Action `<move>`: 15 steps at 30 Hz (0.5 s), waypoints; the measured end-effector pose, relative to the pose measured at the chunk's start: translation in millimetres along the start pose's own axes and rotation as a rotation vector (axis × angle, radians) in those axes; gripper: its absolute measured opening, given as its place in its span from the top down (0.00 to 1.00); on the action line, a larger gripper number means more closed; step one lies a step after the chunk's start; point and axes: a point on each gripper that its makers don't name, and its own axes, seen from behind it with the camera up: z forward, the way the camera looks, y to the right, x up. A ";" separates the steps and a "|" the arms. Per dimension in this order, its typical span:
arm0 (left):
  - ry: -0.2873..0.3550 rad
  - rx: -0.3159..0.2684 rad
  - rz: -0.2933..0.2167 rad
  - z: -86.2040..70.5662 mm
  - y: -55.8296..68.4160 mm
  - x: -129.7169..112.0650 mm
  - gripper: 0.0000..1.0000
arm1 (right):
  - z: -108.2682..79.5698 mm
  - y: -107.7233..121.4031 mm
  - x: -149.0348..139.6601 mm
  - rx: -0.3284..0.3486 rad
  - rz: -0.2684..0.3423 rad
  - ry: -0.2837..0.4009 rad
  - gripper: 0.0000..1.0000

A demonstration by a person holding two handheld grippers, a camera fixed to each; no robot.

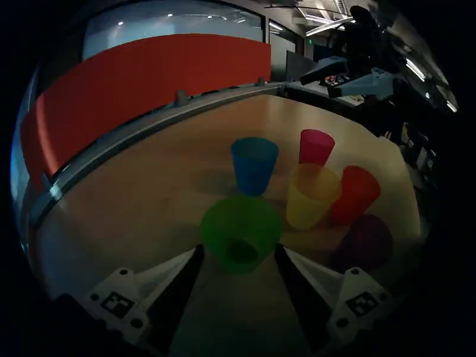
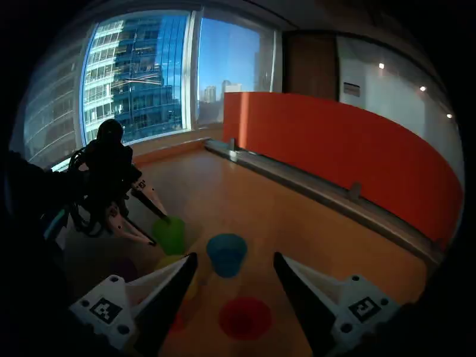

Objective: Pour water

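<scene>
**Left gripper** (image 1: pixel 238 250): fingers spread, tips flanking the green cup (image 1: pixel 241 232), which stands upright on the table (image 1: pixel 143 196); whether they touch it cannot be told. Just beyond are the blue cup (image 1: pixel 254 165) and yellow cup (image 1: pixel 309 196). The purple cup (image 1: pixel 364 243), red cup (image 1: pixel 356 193) and pink cup (image 1: pixel 315 146) cluster beside them. **Right gripper** (image 2: pixel 235 257): fingers spread, holding nothing, blue cup ahead. An orange partition (image 1: pixel 149 83) stands behind the table.

Wooden table (image 2: pixel 250 202), orange partition (image 2: pixel 357 154), sunlit windows (image 2: pixel 137 77)

A wooden table (image 1: pixel 137 202) bears a cluster of coloured cups (image 1: pixel 254 163).
</scene>
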 end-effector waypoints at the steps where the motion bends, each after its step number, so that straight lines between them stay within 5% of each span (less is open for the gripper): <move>1: -0.003 -0.002 0.001 2.2 0.0 0.5 0.13 | 1.3 0.2 -0.4 0.001 0.000 -0.002 0.01; 15: -0.027 -0.023 0.015 21.4 1.0 5.4 0.14 | 20.1 1.7 -3.8 0.020 0.000 -0.024 0.01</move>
